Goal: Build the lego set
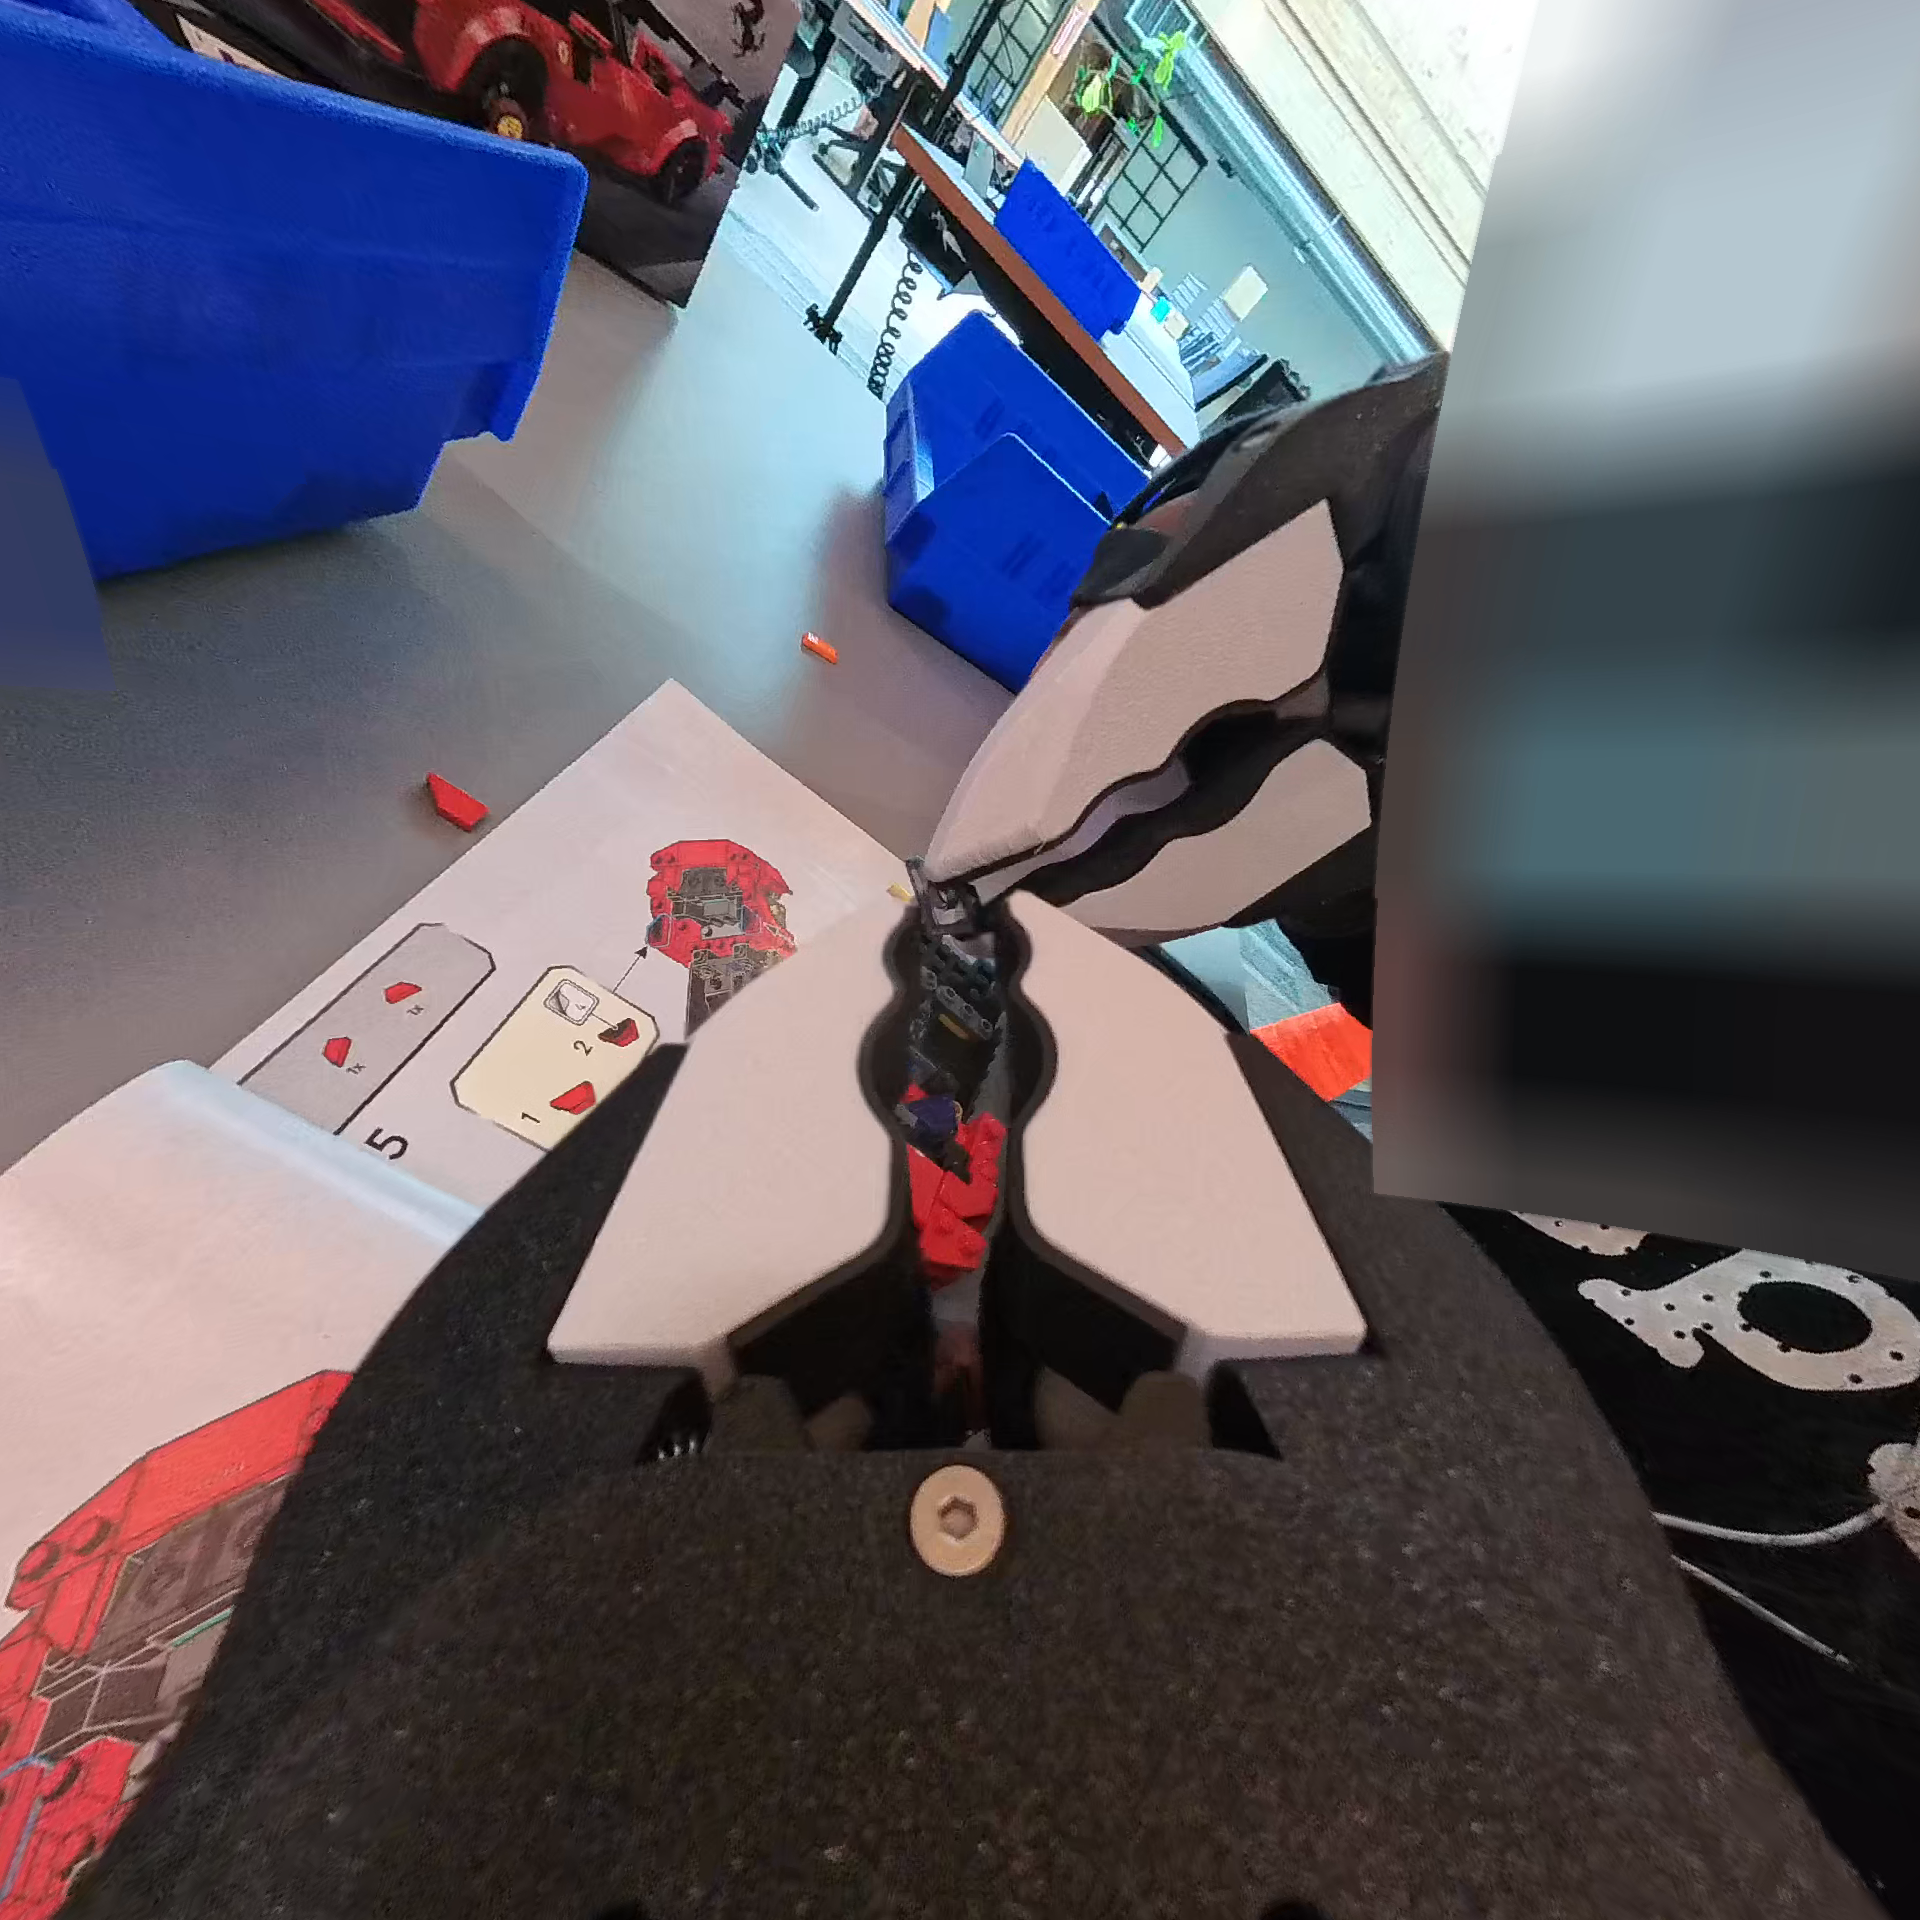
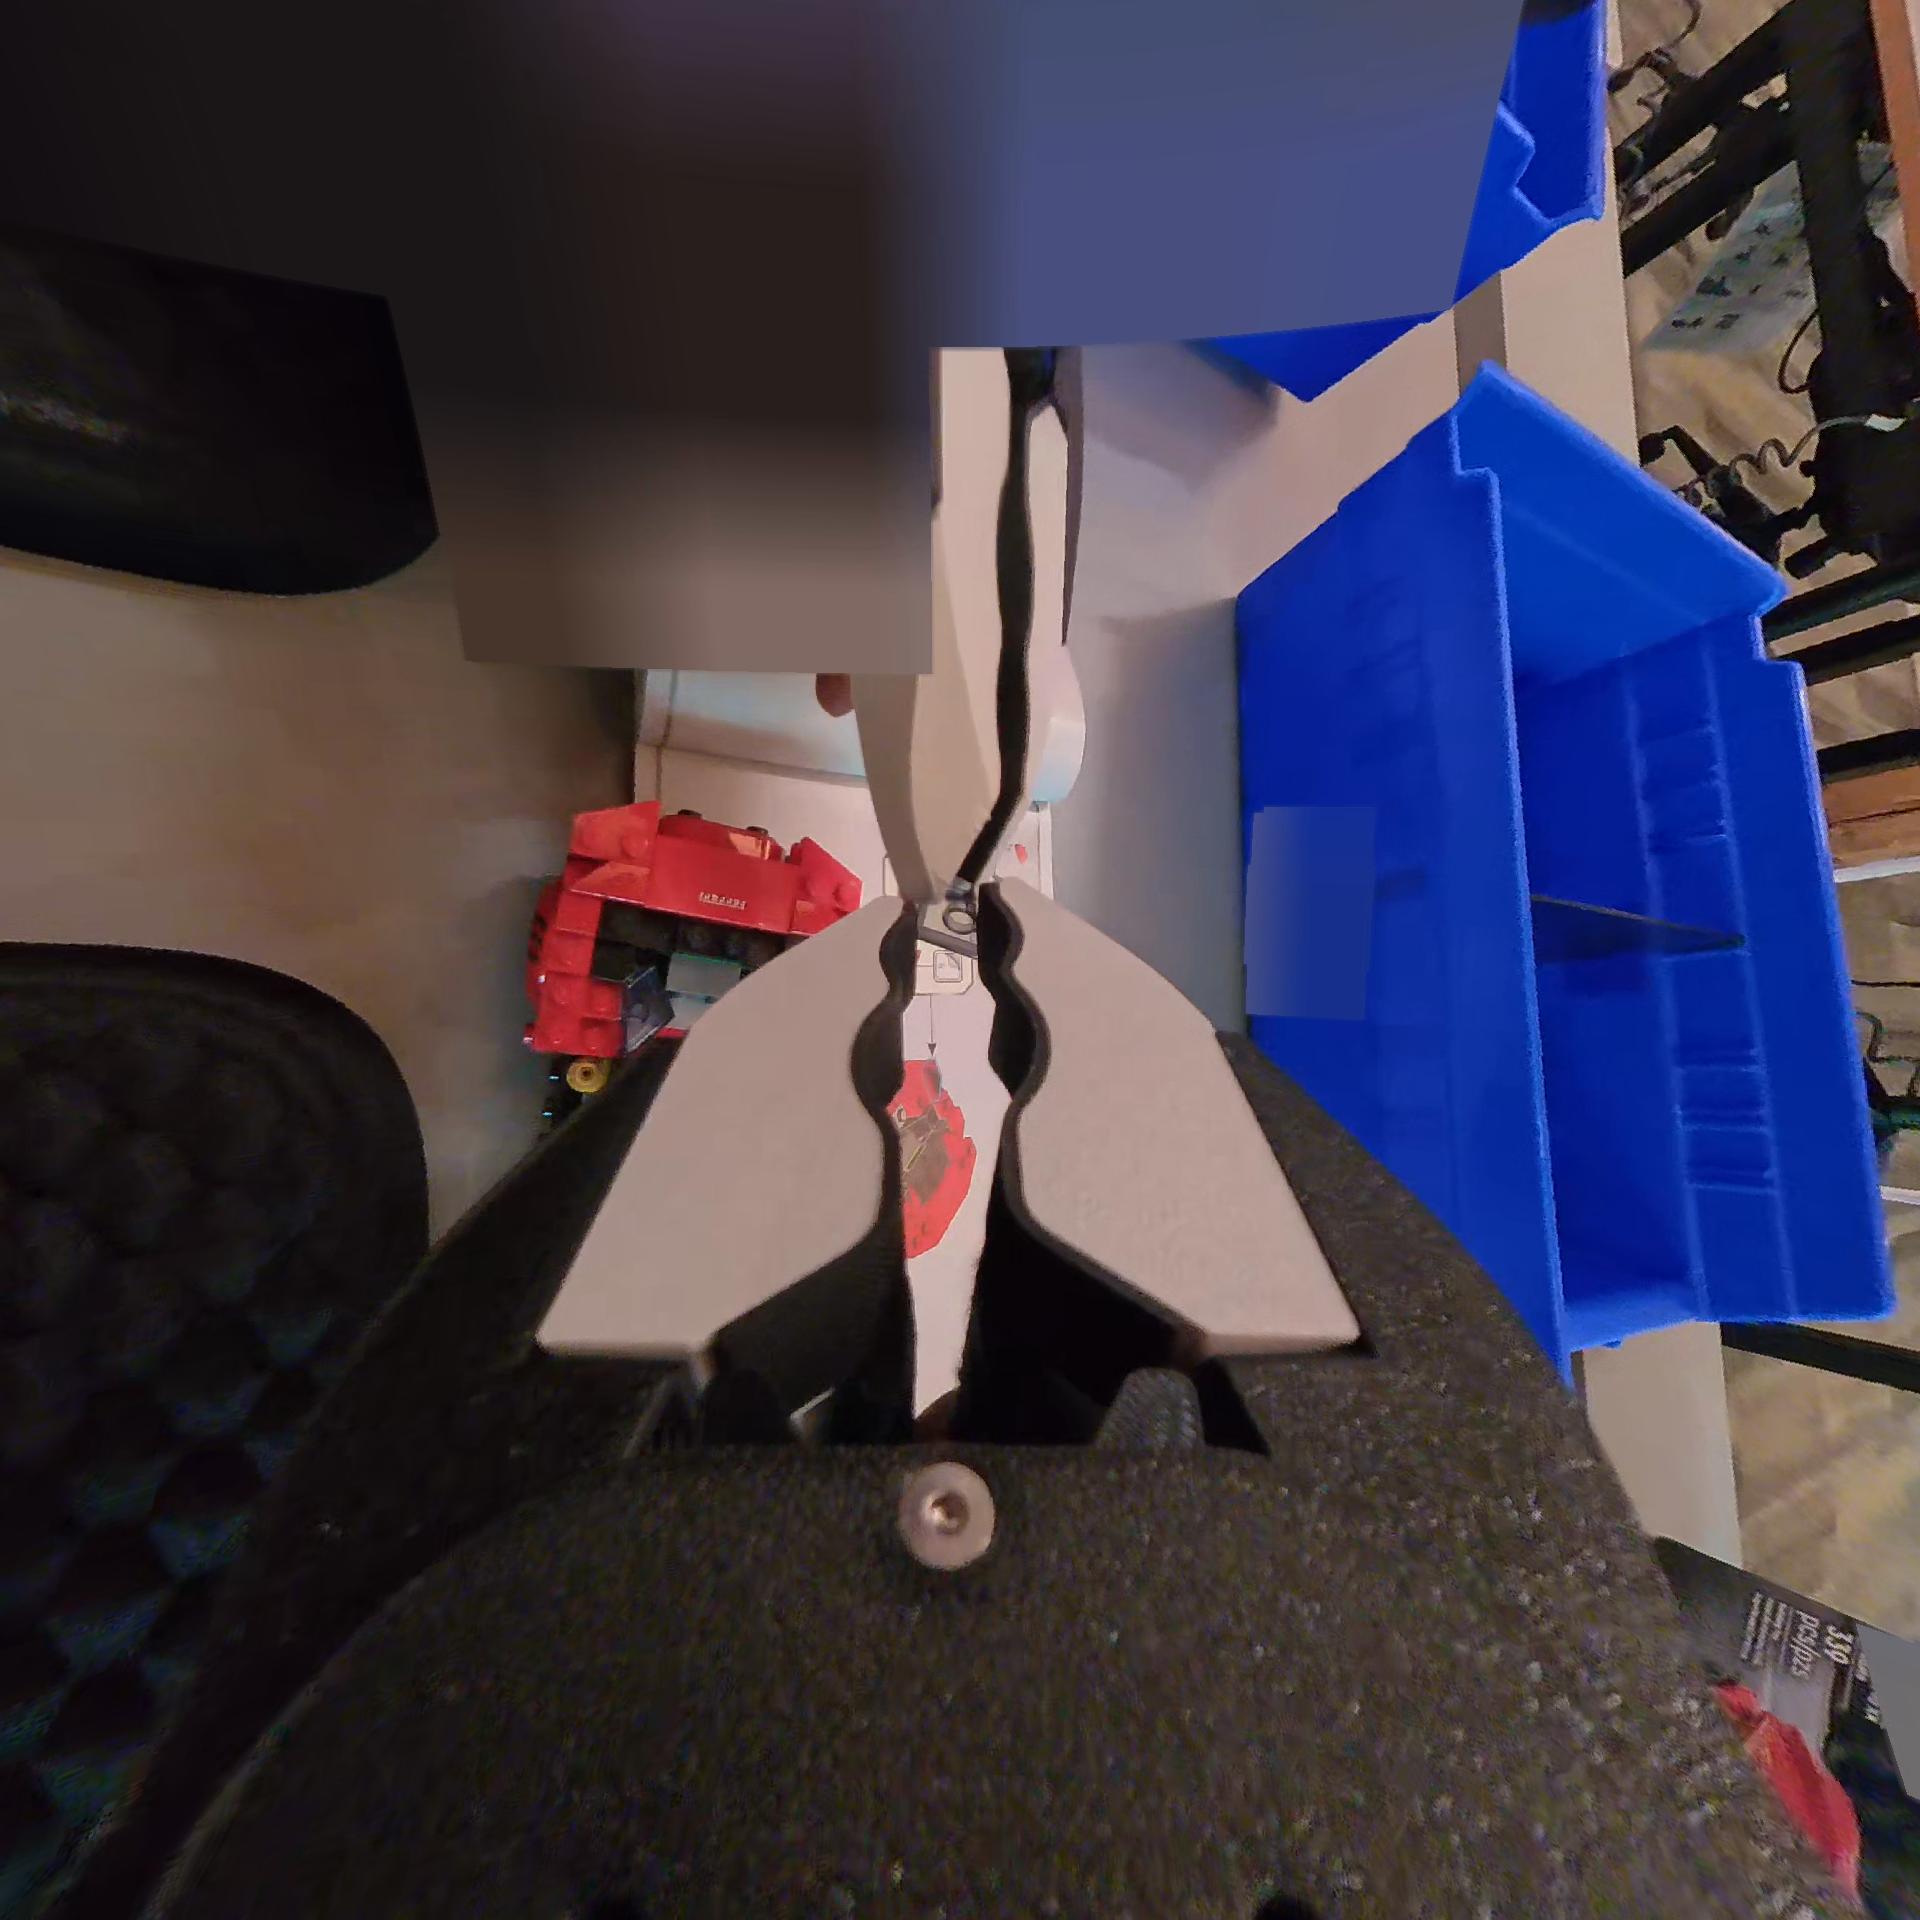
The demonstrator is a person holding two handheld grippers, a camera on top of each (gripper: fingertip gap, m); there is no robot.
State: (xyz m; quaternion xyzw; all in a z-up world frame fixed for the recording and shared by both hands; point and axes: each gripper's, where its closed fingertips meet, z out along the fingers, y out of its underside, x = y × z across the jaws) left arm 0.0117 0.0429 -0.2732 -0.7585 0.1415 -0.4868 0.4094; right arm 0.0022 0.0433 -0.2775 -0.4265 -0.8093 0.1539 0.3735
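Red brick model (image 2: 686, 914) w/ black core and a yellow stud. Blue bins (image 2: 1538, 935) far right. Grey desk (image 1: 312, 675). Loose red slope (image 1: 455, 802), orange bit (image 1: 820, 648). Tool fingers (image 1: 748, 1143) pale grey on speckled black (both sides).

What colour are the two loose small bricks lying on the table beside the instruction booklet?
One loose brick is red, the other orange; best seen in the left wrist view.
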